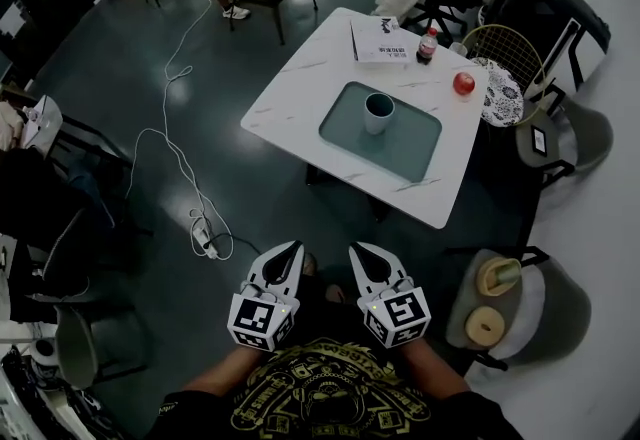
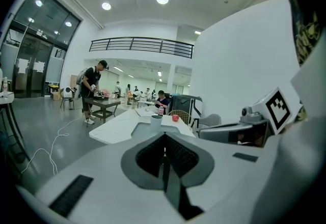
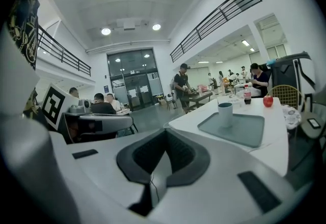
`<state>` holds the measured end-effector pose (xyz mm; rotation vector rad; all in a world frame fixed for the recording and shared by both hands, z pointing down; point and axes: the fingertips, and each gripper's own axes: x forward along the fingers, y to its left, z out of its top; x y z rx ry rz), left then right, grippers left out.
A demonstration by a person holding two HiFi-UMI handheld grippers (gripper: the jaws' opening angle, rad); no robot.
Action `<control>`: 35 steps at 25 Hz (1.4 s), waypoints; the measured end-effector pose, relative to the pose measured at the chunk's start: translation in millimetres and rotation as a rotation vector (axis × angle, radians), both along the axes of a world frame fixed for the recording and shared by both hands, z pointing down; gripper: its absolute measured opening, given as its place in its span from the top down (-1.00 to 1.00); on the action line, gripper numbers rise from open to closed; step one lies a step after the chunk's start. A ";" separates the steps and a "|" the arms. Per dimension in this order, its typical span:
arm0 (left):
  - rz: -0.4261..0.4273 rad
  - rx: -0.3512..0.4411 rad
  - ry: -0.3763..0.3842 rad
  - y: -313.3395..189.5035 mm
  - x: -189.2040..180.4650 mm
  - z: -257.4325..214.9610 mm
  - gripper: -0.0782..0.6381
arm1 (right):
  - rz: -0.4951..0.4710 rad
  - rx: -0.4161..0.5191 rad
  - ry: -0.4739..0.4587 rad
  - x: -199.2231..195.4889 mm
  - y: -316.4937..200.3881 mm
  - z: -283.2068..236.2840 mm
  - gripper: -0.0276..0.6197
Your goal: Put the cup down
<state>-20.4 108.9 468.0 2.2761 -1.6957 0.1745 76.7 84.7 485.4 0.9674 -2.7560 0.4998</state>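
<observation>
A white cup [image 1: 379, 113] with a dark inside stands upright on a grey-green tray [image 1: 410, 143] in the middle of the white table [image 1: 290, 98]. Nothing touches it. Both grippers hang low near my body, well short of the table. My left gripper [image 1: 291, 250] has its jaws together with nothing between them, and so does my right gripper [image 1: 359, 251]. In the left gripper view the cup [image 2: 156, 120] is small and far beyond the left gripper [image 2: 164, 137]. In the right gripper view the cup [image 3: 224, 114] and tray [image 3: 244, 129] lie ahead to the right of the right gripper [image 3: 164, 135].
On the table's far side are a red apple [image 1: 464, 83], a cola bottle [image 1: 427, 46] and a book [image 1: 385, 40]. Chairs stand on the right [image 1: 590, 133], with a stool [image 1: 500, 303] near my right gripper. A white cable [image 1: 180, 158] trails over the floor at the left. People sit beyond the table.
</observation>
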 end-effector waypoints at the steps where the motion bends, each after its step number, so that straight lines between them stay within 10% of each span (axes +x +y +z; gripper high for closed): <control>1: 0.008 -0.004 0.003 -2.9 0.2 1.4 0.75 | 0.009 -0.007 0.006 0.9 -1.8 2.1 0.90; 35: 0.300 -0.021 0.040 -124.5 -21.3 -2.2 0.75 | 0.314 -0.013 0.114 -14.5 -88.2 -5.8 0.90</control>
